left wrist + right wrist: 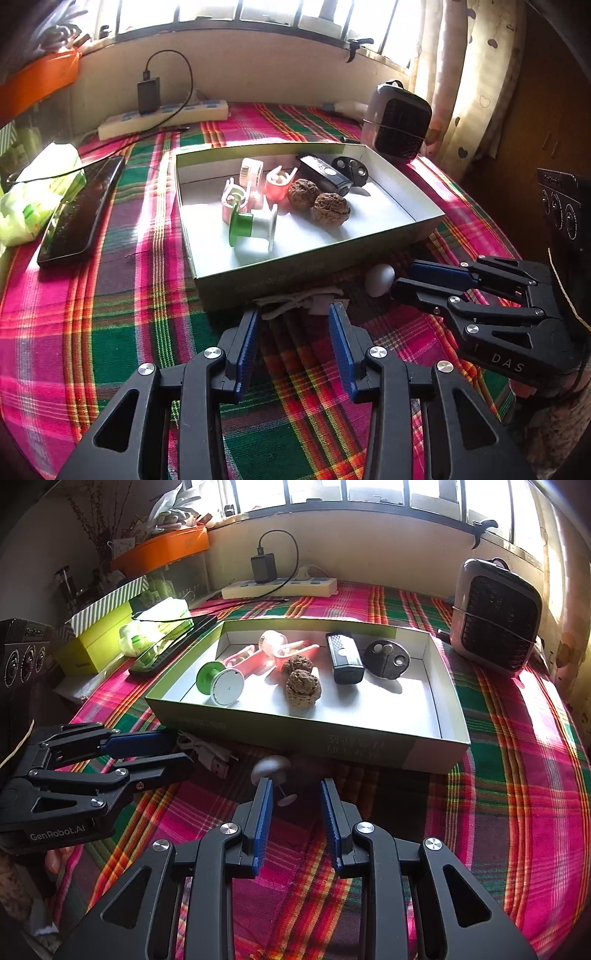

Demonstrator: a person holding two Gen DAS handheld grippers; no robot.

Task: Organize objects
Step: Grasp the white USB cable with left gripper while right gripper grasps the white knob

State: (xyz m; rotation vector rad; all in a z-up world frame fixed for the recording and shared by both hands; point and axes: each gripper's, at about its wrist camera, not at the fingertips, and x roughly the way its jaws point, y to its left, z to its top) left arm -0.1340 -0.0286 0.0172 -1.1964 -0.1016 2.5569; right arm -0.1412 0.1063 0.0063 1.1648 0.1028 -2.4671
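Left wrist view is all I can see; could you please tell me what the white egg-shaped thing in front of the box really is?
Observer: In the right wrist view, the white piece is a dome on a thin stem that ends in a small disc.
Operator: Thank you. Is the right gripper around it?
Observer: The right gripper is open; only the disc lies between its fingertips.
Operator: And the white cable?
Observer: The white cable ends in a USB plug, just beside the left gripper.
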